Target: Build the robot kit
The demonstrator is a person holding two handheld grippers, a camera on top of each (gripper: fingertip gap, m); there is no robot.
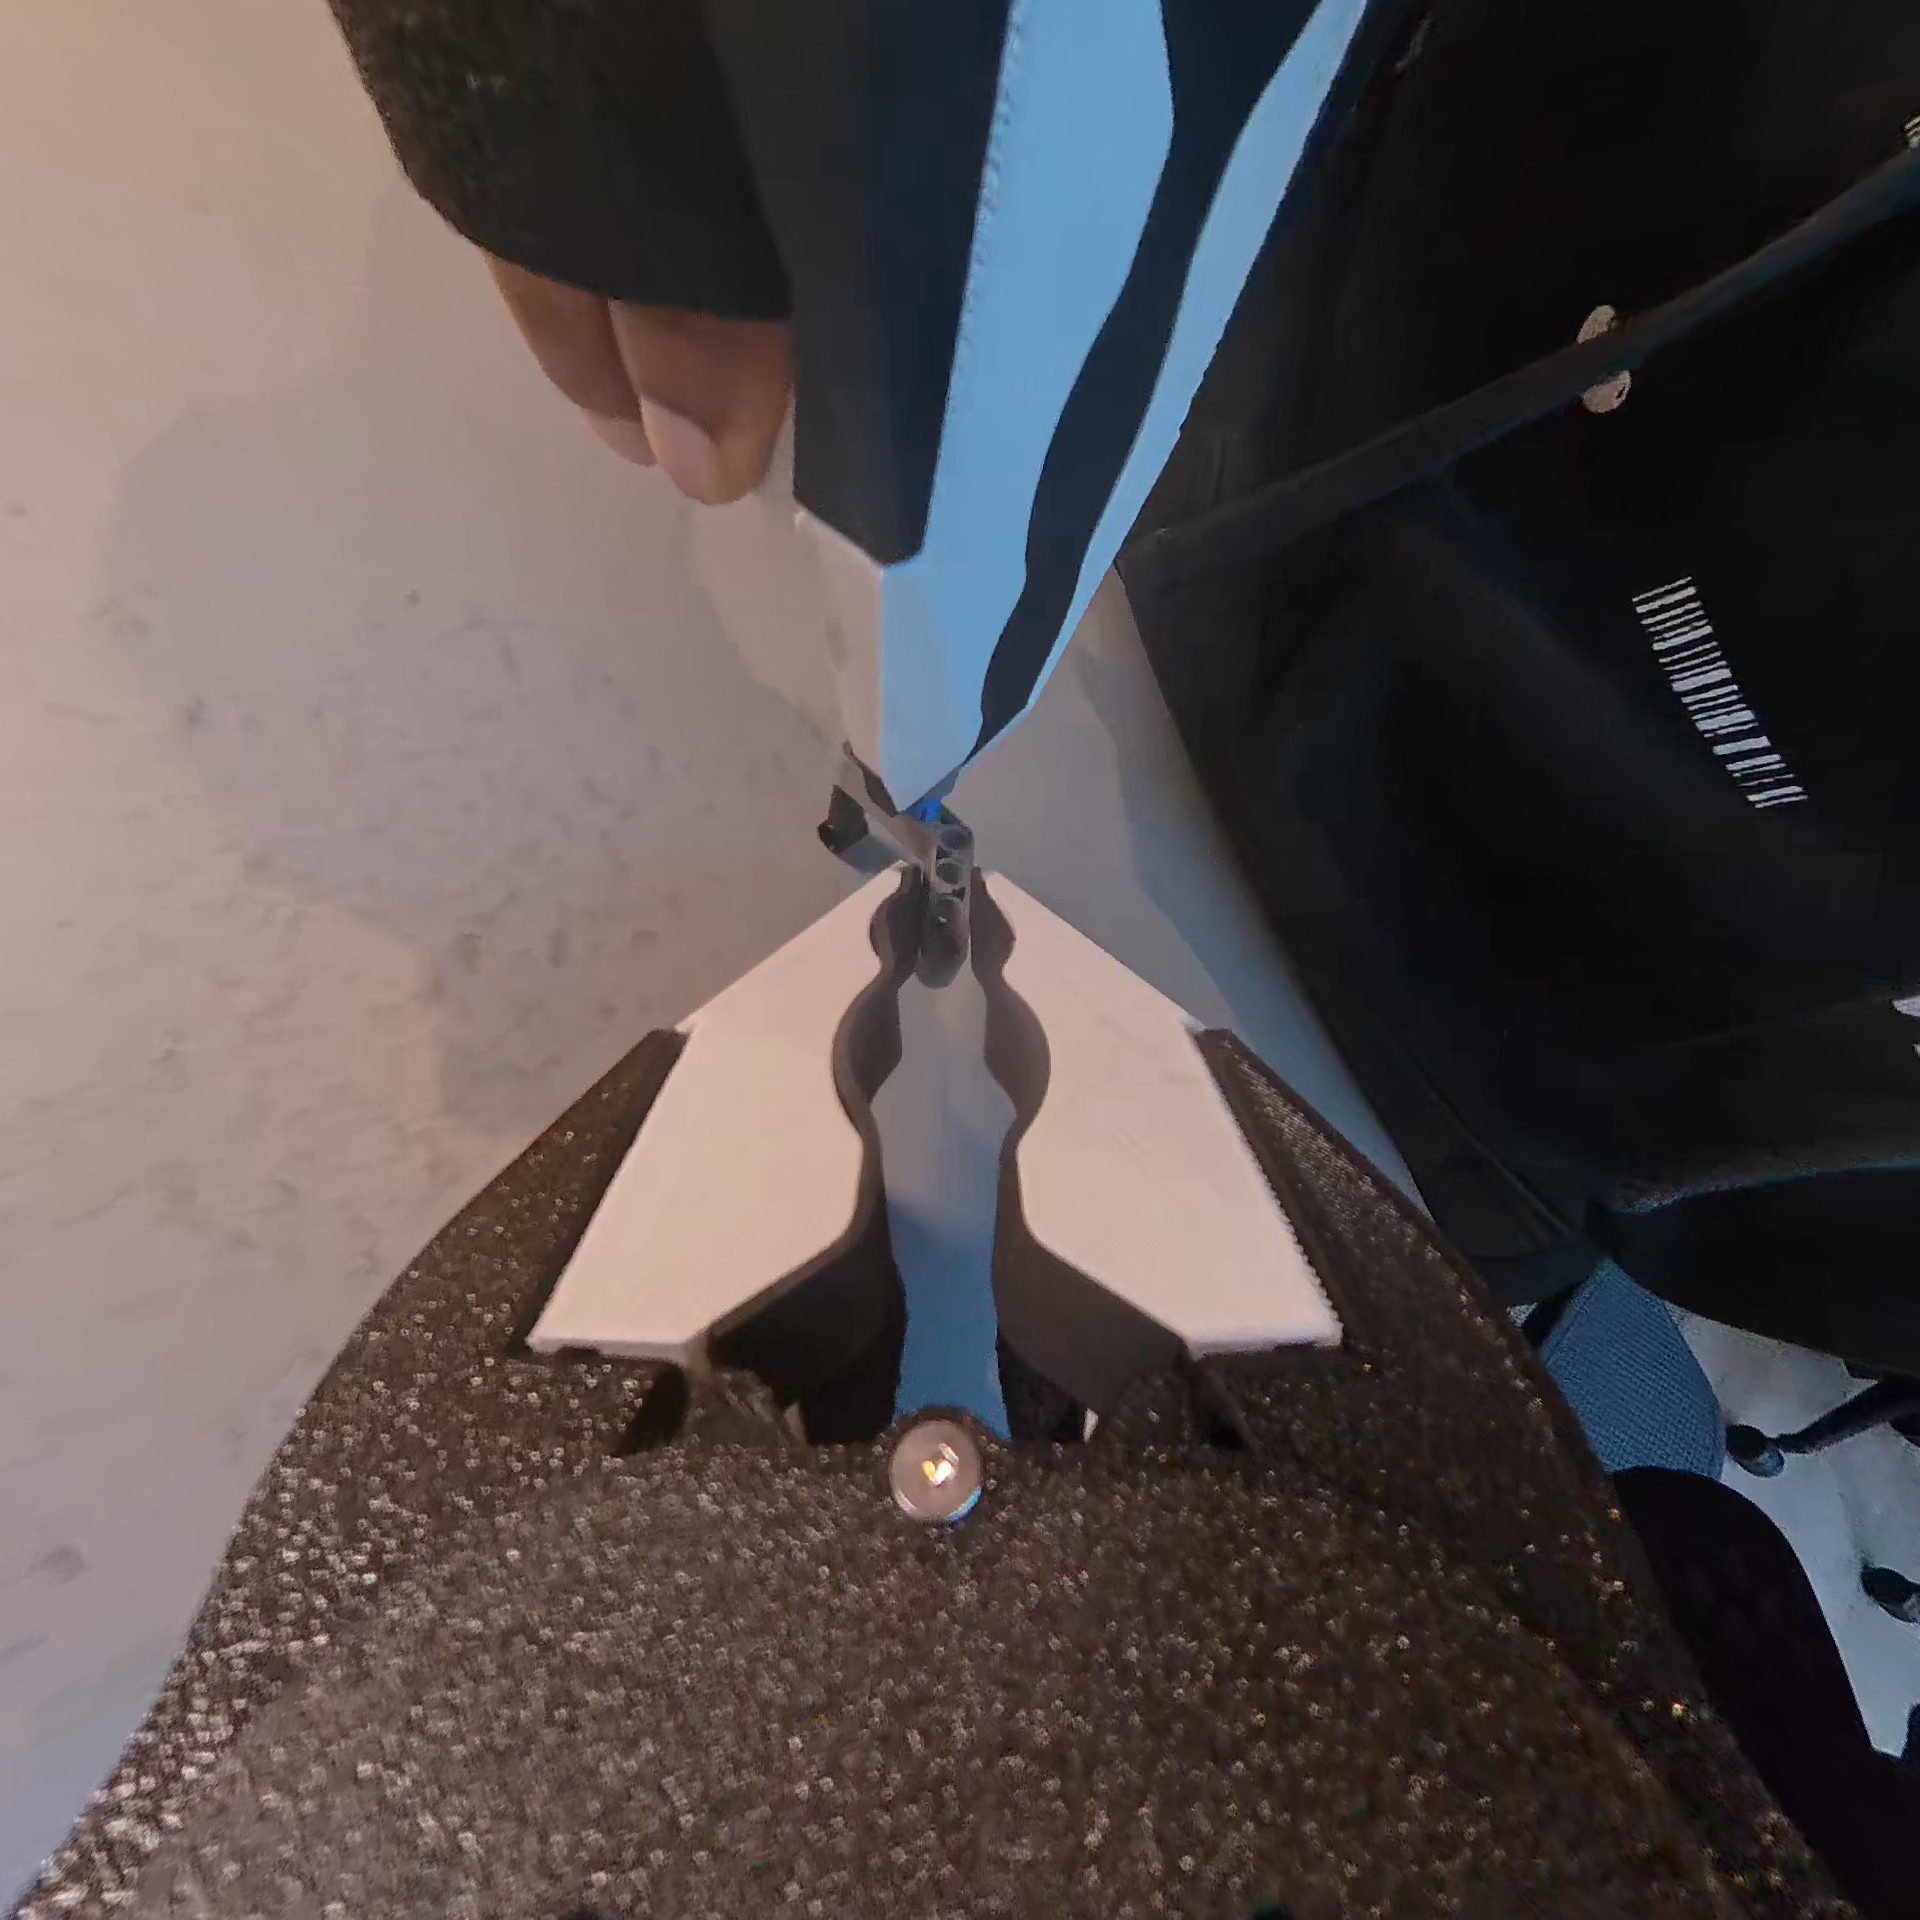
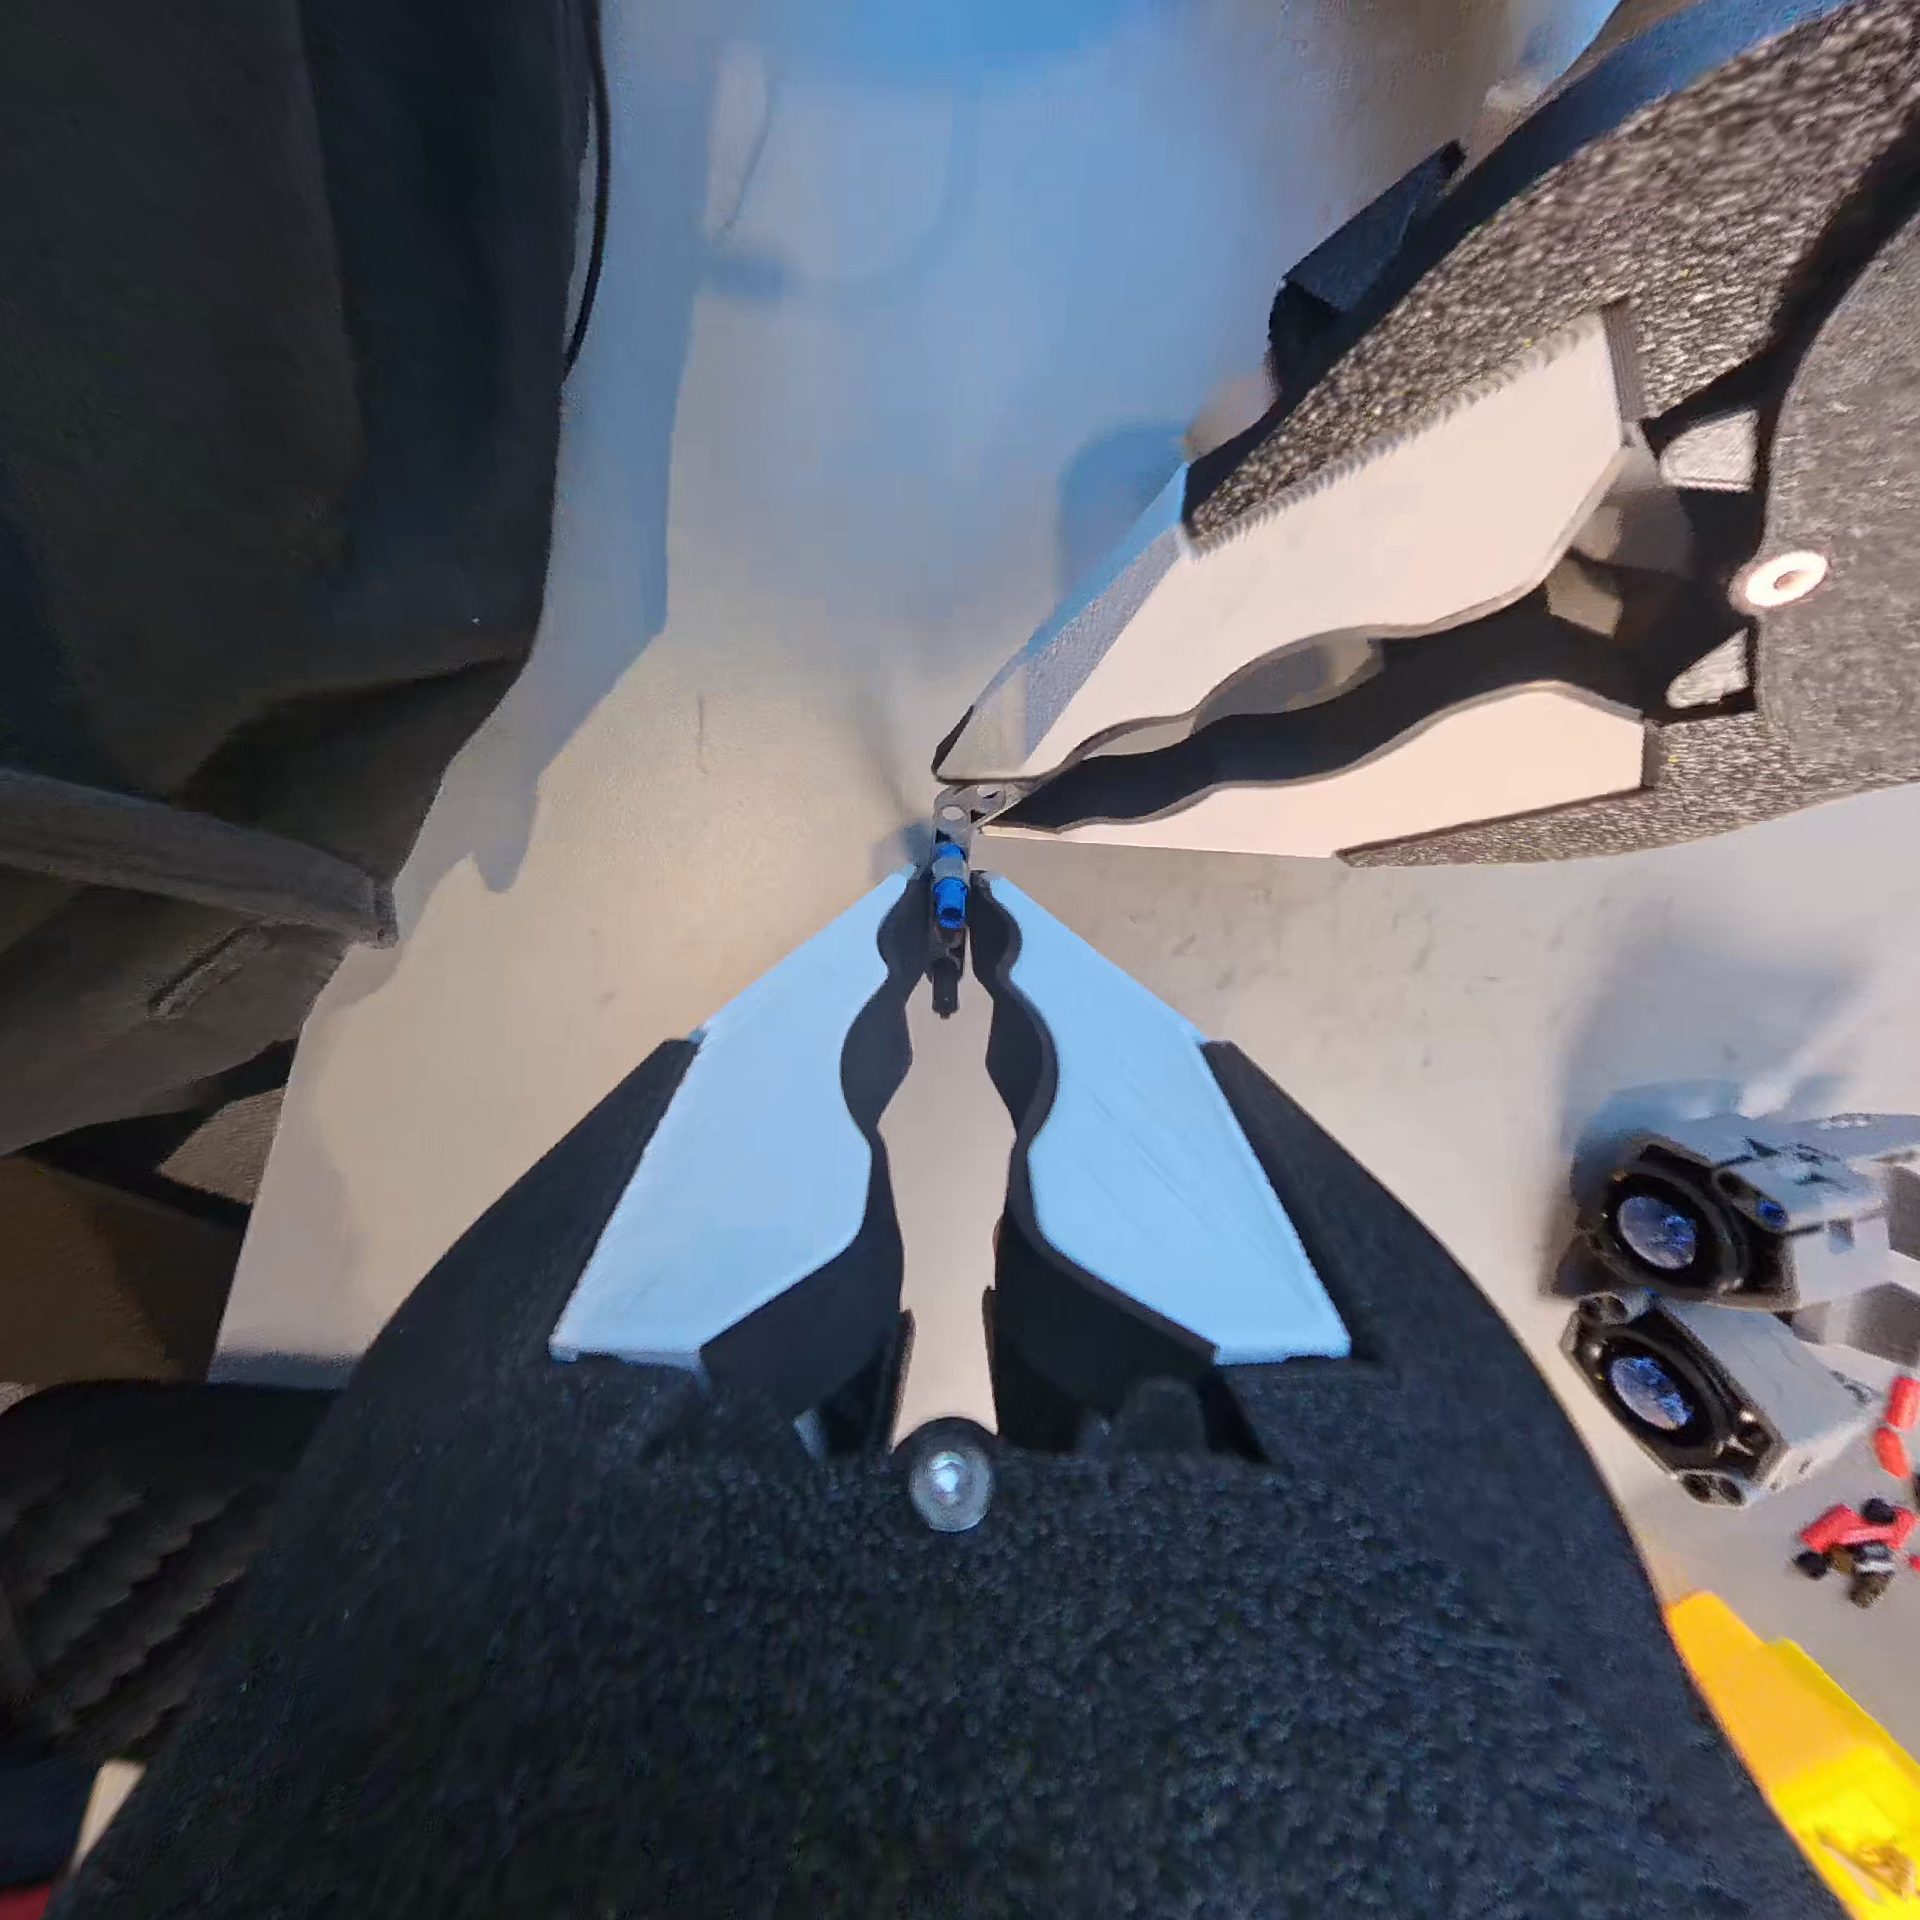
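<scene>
- The left gripper (image 1: 940, 883) is closed on a small grey beam (image 1: 951, 854), pinched at its fingertips.
- The right gripper (image 2: 948, 883) is closed too, on a black pin (image 2: 943, 961) with a blue sleeve (image 2: 947, 883); the top of this piece meets the grey beam (image 2: 954, 810).
- The two grippers come tip to tip above a pale table (image 2: 1299, 987).
- Right of the right gripper, on the table, lie two grey motor blocks (image 2: 1725, 1309), small red parts (image 2: 1860, 1538) and a yellow thing (image 2: 1808, 1756).
- Beyond the left gripper I see a hand (image 1: 665, 384) and dark clothing (image 1: 1507, 727).

The yellow object (image 2: 1808, 1756) and grey motor blocks (image 2: 1745, 1309) are edge-cropped.
</scene>
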